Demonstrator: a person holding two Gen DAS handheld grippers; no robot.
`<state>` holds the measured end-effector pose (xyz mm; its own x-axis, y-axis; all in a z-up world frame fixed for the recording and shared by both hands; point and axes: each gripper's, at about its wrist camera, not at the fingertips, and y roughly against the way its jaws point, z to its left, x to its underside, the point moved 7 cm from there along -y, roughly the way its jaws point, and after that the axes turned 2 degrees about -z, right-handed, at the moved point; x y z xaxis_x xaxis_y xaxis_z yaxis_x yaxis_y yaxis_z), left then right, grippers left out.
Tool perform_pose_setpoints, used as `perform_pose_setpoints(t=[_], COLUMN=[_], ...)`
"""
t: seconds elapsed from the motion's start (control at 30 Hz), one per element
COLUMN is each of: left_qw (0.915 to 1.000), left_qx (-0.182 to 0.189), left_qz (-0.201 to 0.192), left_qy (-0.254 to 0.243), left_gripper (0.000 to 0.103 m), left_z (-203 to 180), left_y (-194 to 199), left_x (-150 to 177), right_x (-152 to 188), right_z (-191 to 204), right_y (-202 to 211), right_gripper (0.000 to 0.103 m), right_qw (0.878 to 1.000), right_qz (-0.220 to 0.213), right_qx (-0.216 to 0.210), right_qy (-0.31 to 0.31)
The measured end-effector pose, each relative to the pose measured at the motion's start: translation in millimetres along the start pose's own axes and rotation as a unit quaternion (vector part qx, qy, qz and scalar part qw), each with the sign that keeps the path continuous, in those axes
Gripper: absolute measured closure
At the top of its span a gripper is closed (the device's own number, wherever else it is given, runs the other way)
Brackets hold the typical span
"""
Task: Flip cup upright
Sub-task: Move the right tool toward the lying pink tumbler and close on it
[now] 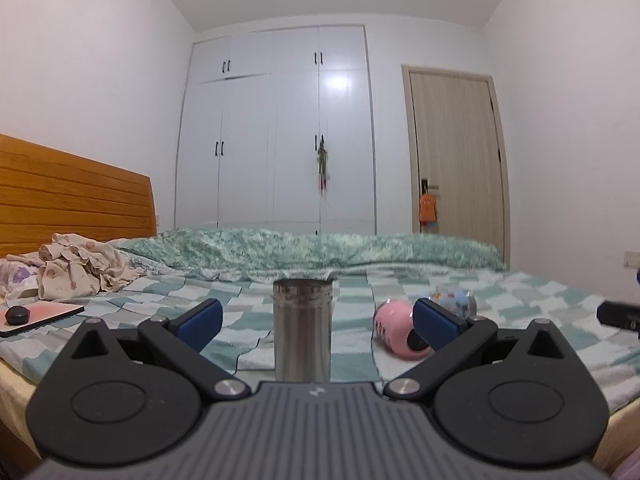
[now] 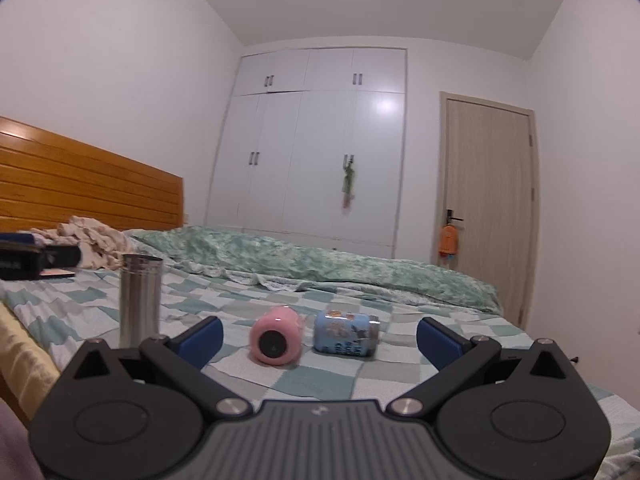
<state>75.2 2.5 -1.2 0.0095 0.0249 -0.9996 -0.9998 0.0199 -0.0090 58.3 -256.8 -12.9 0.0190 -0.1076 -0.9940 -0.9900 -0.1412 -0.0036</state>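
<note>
Steel cup (image 1: 302, 330) stands upright on the checked bedsheet (image 1: 352, 364), open mouth up, directly ahead of the left gripper (image 1: 316, 320) and centred between its blue pads. That gripper's jaws are spread wide and touch nothing. In the right wrist view the same steel cup (image 2: 140, 300) sits at near left, apart from the other items.

Two cups remain on their sides. Pink cup (image 2: 276, 340) lies just right of centre on the bed, its dark round end facing the camera. Blue printed cup (image 2: 346, 332) lies just beside it to the right; whether the two touch cannot be told. Both lie ahead of the right gripper (image 2: 320, 336), whose jaws are likewise released and empty.

Judgement: one cup appears already righted, and the step in hand is an approach to the next fallen cup, most likely the pink one, which is nearer the gripper's centreline. The next move calls for advancing the right gripper, closing the pads across the pink cup's body, lifting it clear of the sheet, rotating it through a quarter turn, and setting it down. The soft bedding is an uneven base, so a level placement matters.
</note>
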Motion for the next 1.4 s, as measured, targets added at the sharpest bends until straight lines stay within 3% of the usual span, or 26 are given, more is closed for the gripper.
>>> perform_pose_setpoints(t=[0.1,0.47,0.73,1.03,1.23,1.4], left_qw=[0.9997,0.9991,0.9983,0.9926,0.9839,0.9707], left_qx=[-0.001,0.000,0.024,0.075,0.072,0.028], left_qz=[0.023,0.039,0.053,0.090,0.153,0.226], left_qy=[0.009,0.014,0.002,-0.034,-0.059,-0.076], left_gripper=[0.000,0.000,0.000,0.000,0.000,0.000], left_z=[1.9,11.3,-15.1,-96.1,-152.4,-178.8], left_y=[-8.1,-43.9,-64.8,-123.6,-200.8,-270.5], left_x=[8.4,9.2,11.6,-5.0,-3.5,17.0], right_x=[1.1,-7.3,-4.7,-0.4,8.5,20.0], right_z=[1.2,26.3,23.2,-39.9,-102.5,-148.0], right_y=[-8.6,-86.4,-138.6,-176.0,-204.3,-235.2], right_gripper=[0.000,0.000,0.000,0.000,0.000,0.000], right_qw=[1.000,0.996,0.993,0.991,0.989,0.986], right_qz=[0.014,0.058,0.088,0.113,0.134,0.154], right_qx=[-0.004,-0.055,-0.072,-0.071,-0.055,-0.061], right_qy=[0.008,0.025,0.026,0.030,0.041,0.035])
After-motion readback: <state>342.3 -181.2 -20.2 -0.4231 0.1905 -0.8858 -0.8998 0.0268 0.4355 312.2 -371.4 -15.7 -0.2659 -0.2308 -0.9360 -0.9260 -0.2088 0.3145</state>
